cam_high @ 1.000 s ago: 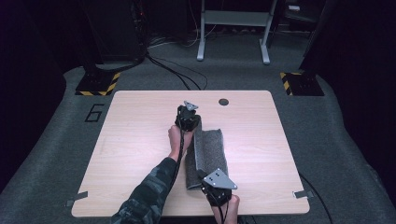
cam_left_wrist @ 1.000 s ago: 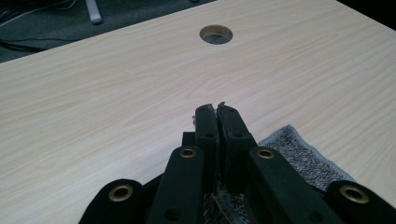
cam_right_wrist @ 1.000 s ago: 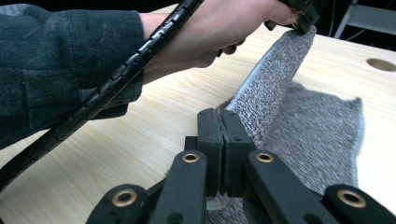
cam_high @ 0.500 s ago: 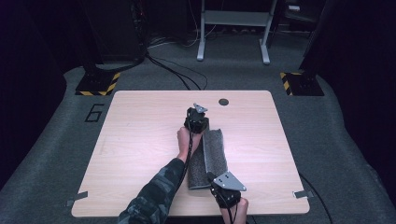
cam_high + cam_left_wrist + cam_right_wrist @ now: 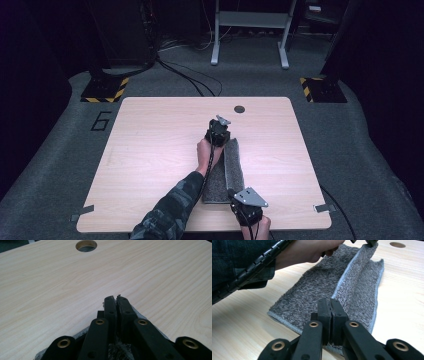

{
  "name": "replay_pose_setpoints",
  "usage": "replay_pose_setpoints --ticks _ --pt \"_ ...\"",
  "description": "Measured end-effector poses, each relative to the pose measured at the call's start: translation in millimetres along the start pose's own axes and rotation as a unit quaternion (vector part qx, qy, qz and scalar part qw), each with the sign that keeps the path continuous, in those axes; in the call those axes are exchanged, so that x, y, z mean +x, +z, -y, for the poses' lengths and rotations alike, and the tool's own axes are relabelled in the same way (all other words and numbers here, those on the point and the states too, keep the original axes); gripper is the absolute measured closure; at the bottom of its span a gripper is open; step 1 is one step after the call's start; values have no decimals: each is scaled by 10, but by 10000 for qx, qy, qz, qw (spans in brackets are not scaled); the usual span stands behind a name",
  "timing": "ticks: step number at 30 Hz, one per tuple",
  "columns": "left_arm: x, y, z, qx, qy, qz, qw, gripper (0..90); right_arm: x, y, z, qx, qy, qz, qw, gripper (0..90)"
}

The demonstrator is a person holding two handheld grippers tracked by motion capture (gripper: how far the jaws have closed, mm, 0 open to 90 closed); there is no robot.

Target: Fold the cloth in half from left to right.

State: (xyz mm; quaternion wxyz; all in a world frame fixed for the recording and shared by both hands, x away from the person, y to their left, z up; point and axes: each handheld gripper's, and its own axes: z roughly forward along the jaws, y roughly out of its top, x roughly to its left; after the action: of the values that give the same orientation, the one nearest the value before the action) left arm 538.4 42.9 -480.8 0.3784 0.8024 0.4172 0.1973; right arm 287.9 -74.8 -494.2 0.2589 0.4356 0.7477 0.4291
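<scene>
A grey towel lies lengthwise on the wooden table, with one long edge lifted and folded over toward the right. My left gripper is at the towel's far end, shut on that end's corner; its jaws are pressed together. At the near end, my right gripper is shut on the towel's near corner. The right gripper looks along the raised fold toward the left hand and the left gripper.
A round cable hole sits in the table beyond the towel, ahead of the left gripper. A camouflage sleeve crosses the near table. Bare wood spreads left and right. Table legs and cables stand on the floor behind.
Both grippers have moved to the right, carrying the towel's lifted long edge over the rest of the towel. The towel now looks narrower.
</scene>
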Motion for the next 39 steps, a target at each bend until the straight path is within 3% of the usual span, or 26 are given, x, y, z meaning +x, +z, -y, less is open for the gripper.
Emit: replay_pose_setpoints --ticks 4,6,10,14,20,23,27,29,30,33,37,39 --pt "-3 41 5 -1 -5 70 10000 854 -35 -6 34 99 10 77 9999 882" --pt "-5 51 -4 45 26 122 9999 803 -52 1 60 145 12 166 9998 879" --pt "21 20 3 87 -50 250 9996 545 -95 16 117 249 42 295 9992 862" --pt "59 -70 38 41 -78 181 9998 347 -184 33 210 480 148 364 9981 828" --pt "139 -299 233 121 -39 86 9999 299 -276 11 250 546 171 430 9974 825" --pt "189 -418 407 287 -63 92 9995 285 -327 -3 267 590 174 455 9971 861" --pt "201 -583 672 322 -1 49 9995 269 -374 -8 284 650 144 398 9970 885" --pt "199 -631 720 344 6 64 9994 265 -379 -6 288 670 103 405 9969 884" --pt "189 -673 771 317 -18 67 9995 264 -366 -8 291 702 173 368 9967 884" --pt "141 -815 908 349 142 105 9992 257 -376 -1 309 760 39 342 9965 880" --pt "17 -983 1087 367 216 206 9989 246 -384 10 331 864 128 243 9959 871" --pt "-56 -1062 1181 453 378 241 9980 243 -382 14 334 862 91 237 9960 870"
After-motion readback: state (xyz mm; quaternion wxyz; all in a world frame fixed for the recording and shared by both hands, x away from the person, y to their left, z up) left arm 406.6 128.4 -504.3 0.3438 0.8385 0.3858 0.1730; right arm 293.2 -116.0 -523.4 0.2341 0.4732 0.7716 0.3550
